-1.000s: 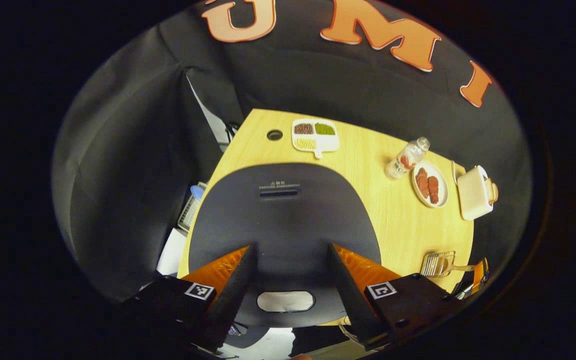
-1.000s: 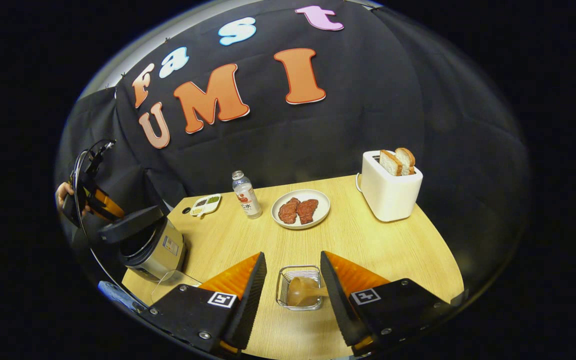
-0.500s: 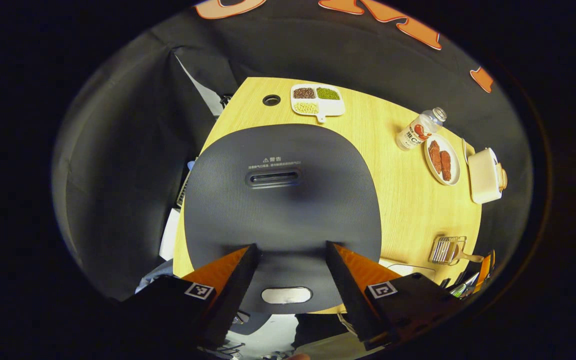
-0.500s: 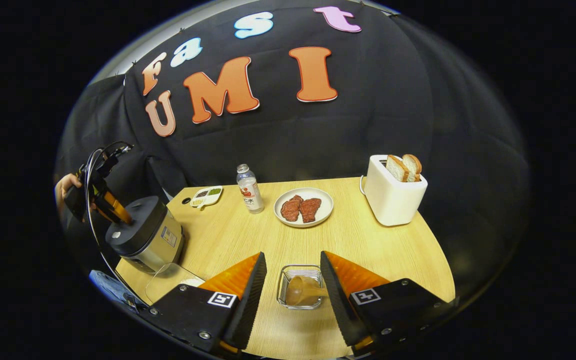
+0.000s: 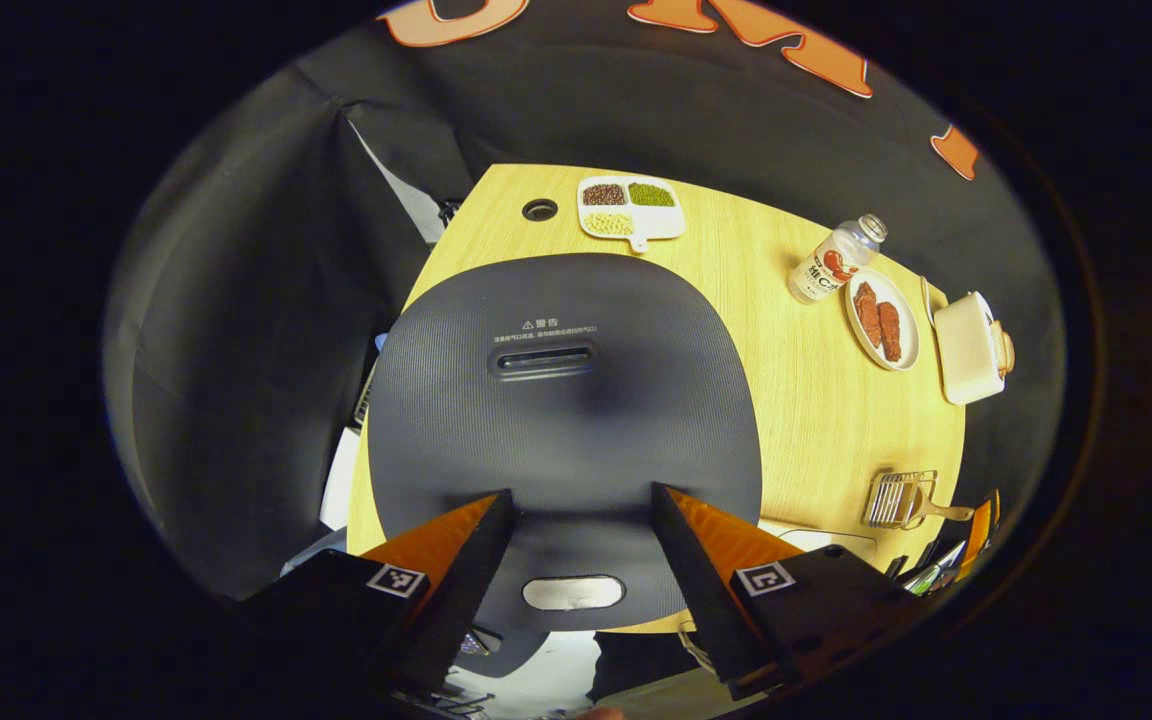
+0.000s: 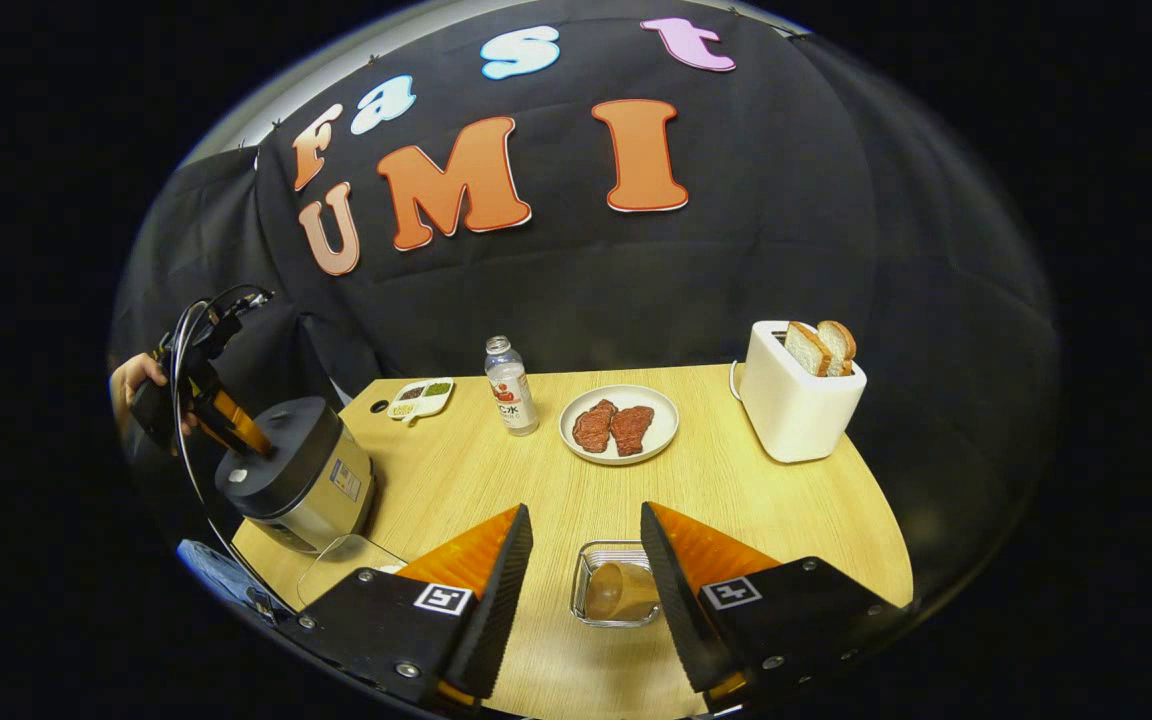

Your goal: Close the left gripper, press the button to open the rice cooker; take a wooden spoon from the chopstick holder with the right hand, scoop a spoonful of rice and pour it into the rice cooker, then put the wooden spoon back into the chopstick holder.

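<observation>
In the left gripper view the rice cooker (image 5: 564,400) takes up the middle of the frame, seen from above, its dark ribbed lid down and shut, with a slot-shaped vent near the top of the lid and a pale oval button (image 5: 573,592) at the bottom centre. The left gripper (image 5: 576,505) hangs over the lid's near edge with its two fingers spread apart; the button lies in the gap between them, and nothing is held. At the upper centre of that view a divided dish (image 5: 630,195) holds three kinds of beans: dark red, green and pale. At the right edge a plate (image 5: 882,320) carries two pieces of meat, beside a bottle (image 5: 828,266) and a toaster (image 5: 970,348).

In the right gripper view the wire chopstick holder (image 6: 620,595) sits at the bottom centre on the table (image 6: 756,500), with the wooden spoon (image 6: 616,590) lying in it, bowl showing. The right gripper (image 6: 586,540) hovers above it, fingers wide apart, the holder between them and untouched. At the right of the frame the toaster has two slices of bread (image 6: 821,347) standing in it. At the left edge a hand (image 6: 136,380) holds the other gripper tilted down onto the front of the cooker's lid.
</observation>
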Demonstrator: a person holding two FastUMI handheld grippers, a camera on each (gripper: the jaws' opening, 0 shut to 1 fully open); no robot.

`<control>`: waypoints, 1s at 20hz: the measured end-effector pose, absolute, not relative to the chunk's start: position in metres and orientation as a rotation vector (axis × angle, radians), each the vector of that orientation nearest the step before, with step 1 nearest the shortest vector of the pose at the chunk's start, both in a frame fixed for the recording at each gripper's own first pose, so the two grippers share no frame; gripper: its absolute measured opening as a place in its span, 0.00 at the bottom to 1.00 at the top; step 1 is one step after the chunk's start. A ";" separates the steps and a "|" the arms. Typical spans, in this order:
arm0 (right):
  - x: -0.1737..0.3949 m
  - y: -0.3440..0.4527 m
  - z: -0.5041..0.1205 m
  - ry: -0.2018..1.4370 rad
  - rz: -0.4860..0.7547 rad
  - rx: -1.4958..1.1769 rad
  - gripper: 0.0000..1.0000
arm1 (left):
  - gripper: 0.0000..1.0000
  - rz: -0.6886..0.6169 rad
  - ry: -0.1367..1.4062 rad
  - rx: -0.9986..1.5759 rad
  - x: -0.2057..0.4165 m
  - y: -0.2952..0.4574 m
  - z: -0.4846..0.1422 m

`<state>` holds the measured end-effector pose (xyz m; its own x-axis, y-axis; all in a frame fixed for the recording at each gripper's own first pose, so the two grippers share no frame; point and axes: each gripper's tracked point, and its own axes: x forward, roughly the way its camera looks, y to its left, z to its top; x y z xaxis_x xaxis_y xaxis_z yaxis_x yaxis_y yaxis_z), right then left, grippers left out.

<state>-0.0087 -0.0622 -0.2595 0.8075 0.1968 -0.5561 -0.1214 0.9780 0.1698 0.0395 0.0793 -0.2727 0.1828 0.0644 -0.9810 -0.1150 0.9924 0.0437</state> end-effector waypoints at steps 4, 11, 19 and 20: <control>-0.006 -0.053 -0.246 0.559 0.186 0.128 0.77 | 0.98 0.075 1.190 0.011 0.040 0.078 -0.269; 0.005 -0.048 -0.210 0.434 0.217 0.086 0.82 | 0.97 0.103 0.708 0.206 0.044 0.079 -0.248; 0.016 -0.036 -0.146 0.240 0.219 0.005 0.82 | 1.00 0.098 0.334 0.216 0.050 0.017 -0.143; 0.017 -0.034 -0.140 0.224 0.219 -0.003 0.82 | 1.00 0.083 0.295 0.193 0.051 -0.001 -0.145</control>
